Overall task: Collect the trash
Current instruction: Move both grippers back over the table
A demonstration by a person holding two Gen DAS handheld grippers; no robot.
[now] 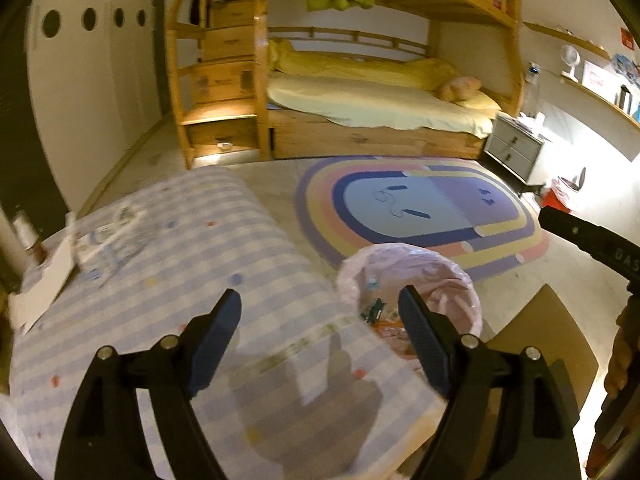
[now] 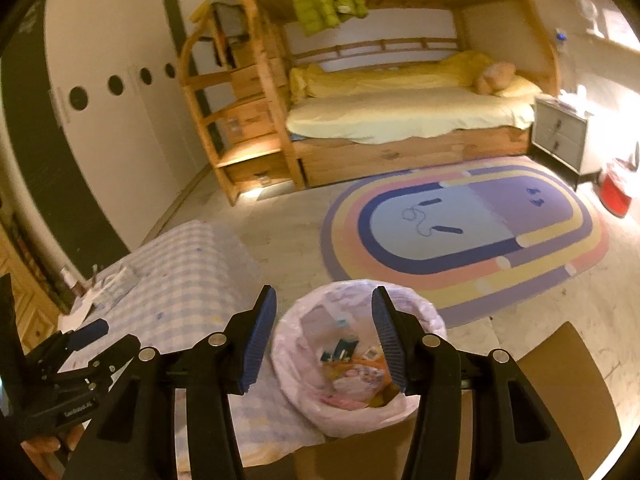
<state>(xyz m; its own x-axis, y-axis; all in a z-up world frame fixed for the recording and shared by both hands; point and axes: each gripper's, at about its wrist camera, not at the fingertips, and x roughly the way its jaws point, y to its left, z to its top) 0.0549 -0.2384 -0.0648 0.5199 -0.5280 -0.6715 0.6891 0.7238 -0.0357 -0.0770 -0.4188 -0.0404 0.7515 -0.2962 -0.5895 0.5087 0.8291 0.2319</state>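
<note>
A trash bin lined with a pink bag [image 2: 356, 356] stands on the floor beside the table and holds several wrappers [image 2: 344, 354]. It also shows in the left wrist view [image 1: 412, 280]. My right gripper [image 2: 324, 336] is open and empty, right above the bin. My left gripper [image 1: 320, 320] is open and empty, above the table's blue checked cloth [image 1: 168, 280] near the corner next to the bin. Crumpled wrappers and paper [image 1: 108, 236] lie at the far left of the table. The left gripper also shows at the left of the right wrist view [image 2: 84, 344].
A brown chair seat [image 2: 560, 384] is below right of the bin. A bottle [image 1: 26, 236] stands at the table's left edge. A rainbow rug [image 2: 460, 232], a wooden bunk bed [image 2: 400, 120], a grey nightstand [image 2: 560, 136] and a red bin [image 2: 616, 196] lie beyond.
</note>
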